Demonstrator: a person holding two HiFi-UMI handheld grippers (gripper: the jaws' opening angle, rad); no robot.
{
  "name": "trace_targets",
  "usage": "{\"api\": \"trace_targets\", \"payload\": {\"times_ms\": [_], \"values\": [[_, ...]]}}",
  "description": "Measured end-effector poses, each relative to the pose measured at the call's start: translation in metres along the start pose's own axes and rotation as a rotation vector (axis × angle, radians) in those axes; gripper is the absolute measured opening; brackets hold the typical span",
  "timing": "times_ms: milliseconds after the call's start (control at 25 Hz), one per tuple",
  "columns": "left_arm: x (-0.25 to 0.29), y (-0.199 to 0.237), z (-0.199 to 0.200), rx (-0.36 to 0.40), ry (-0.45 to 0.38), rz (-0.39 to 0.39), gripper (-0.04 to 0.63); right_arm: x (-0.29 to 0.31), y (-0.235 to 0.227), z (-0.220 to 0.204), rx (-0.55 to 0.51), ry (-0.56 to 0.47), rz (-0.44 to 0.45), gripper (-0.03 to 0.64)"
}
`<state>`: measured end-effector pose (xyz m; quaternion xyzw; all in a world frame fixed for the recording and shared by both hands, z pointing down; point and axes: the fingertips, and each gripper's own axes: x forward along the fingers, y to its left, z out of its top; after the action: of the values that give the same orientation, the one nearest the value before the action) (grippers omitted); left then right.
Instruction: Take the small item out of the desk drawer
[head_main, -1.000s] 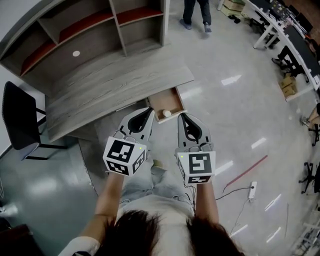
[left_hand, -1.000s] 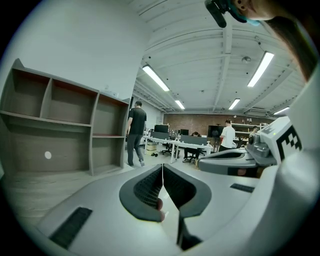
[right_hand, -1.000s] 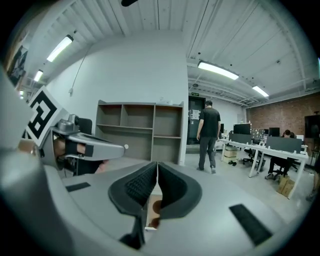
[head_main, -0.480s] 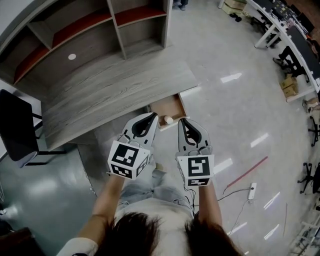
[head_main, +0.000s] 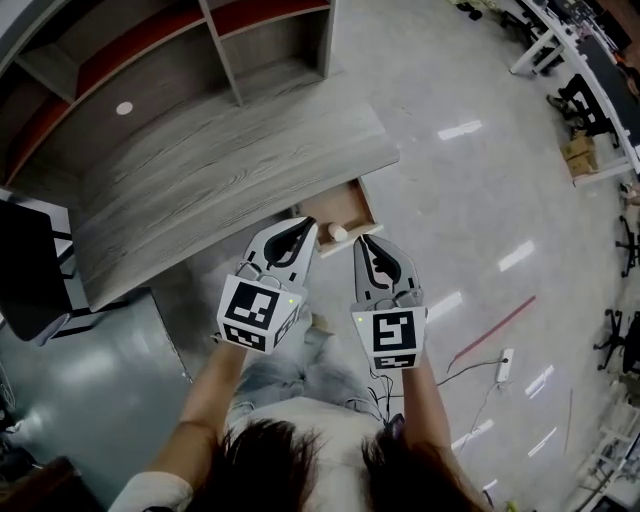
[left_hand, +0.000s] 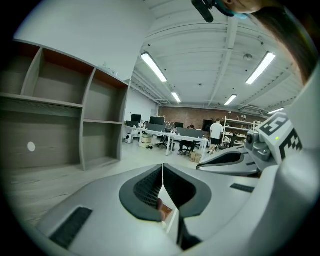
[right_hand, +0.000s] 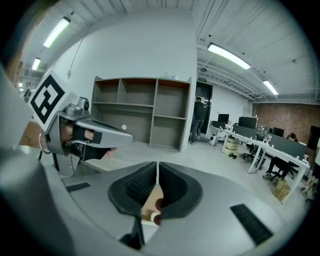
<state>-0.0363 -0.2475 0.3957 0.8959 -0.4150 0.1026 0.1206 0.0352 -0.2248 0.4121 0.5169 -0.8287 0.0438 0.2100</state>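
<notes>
The wooden drawer stands pulled out from the front right corner of the grey desk. A small white round item lies in its near end. My left gripper is shut and empty, its tip just left of the item. On the other side my right gripper is shut and empty too, its tip just right of the item and slightly nearer me. In the right gripper view the item shows through the gap below the shut jaws. The left gripper view has its shut jaws over the drawer.
An open shelf unit rises at the back of the desk, with a white disc in front of it. A black chair stands at the left. Cables and a power strip lie on the glossy floor at right.
Both grippers have come forward and down toward the drawer, so the white item now lies between their tips. Both stay shut. The person at the top has left the view.
</notes>
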Motion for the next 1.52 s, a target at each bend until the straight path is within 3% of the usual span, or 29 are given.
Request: {"api": "trace_targets", "payload": {"times_ms": [800,1520], "values": [[0.056,0.018,-0.056,0.011,0.038,-0.044,0.017,0.052,0.001,-0.073,-0.038,0.150,0.053,0.031],[0.096,0.027,-0.107,-0.034,0.061,-0.059,0.017,0.092,0.011,-0.144,-0.058,0.271,0.102,0.031]]}}
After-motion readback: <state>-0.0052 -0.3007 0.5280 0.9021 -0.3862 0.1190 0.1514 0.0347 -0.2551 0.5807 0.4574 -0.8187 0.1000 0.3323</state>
